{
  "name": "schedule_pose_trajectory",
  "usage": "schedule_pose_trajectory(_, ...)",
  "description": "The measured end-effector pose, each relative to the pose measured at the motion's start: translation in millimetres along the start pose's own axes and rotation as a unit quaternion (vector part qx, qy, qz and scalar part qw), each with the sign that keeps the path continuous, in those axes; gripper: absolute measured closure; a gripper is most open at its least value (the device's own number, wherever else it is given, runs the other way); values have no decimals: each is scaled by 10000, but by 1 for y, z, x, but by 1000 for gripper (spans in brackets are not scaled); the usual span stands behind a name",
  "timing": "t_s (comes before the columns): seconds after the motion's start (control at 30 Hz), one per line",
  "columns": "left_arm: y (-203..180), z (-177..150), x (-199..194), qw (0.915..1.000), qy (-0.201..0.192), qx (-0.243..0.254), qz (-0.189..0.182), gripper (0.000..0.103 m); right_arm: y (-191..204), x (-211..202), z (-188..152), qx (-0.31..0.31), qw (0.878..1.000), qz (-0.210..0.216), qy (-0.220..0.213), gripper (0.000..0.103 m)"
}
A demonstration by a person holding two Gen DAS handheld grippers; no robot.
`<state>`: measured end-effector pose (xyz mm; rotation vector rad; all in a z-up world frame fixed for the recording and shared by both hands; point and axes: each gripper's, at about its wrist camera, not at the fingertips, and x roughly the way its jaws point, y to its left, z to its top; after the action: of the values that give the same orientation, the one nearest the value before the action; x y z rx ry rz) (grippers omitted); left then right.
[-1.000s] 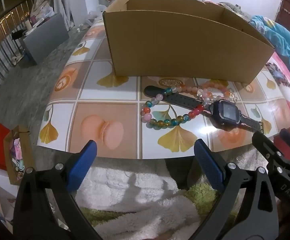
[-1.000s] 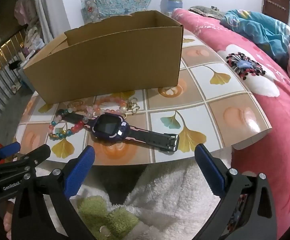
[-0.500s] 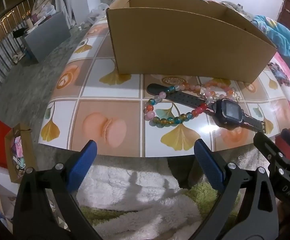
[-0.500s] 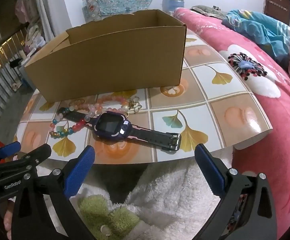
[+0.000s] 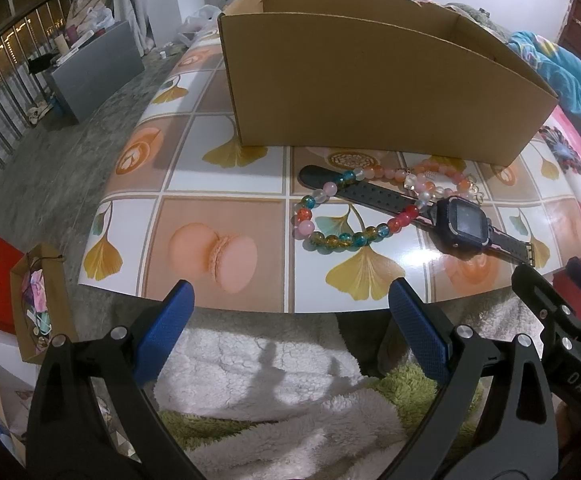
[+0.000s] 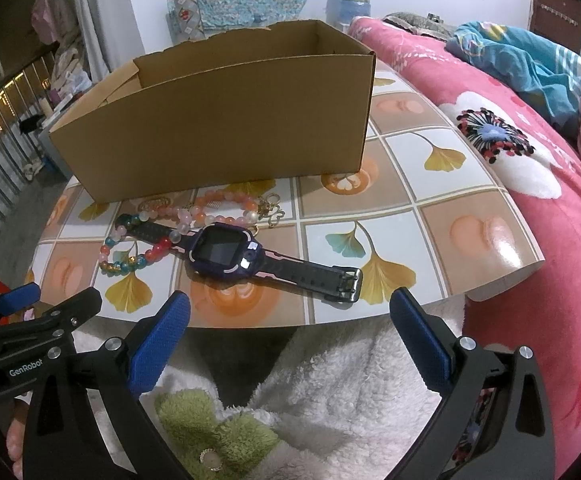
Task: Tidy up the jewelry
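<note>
Both grippers, left (image 5: 288, 328) and right (image 6: 290, 330), wide open, empty. Beaded bracelet (image 5: 342, 216) draped over smartwatch (image 6: 222, 250) strap: risk of dragging both.

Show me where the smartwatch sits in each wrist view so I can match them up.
Left wrist view: the smartwatch lies right of centre, near the table's front edge, its strap under the multicoloured bead bracelet.
Right wrist view: the smartwatch lies at centre, bracelet to its left.
Shared landmark: the open cardboard box directly behind it.
</note>
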<state>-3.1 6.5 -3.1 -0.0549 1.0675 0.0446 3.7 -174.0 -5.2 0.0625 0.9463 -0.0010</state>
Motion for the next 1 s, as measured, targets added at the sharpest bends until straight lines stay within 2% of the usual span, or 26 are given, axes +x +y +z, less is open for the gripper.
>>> schedule_pose_trajectory(1.0, -3, 1, -2, 9999, -33, 4, 132, 9, -2, -4, 3, -55, 9999, -20, -147, 5)
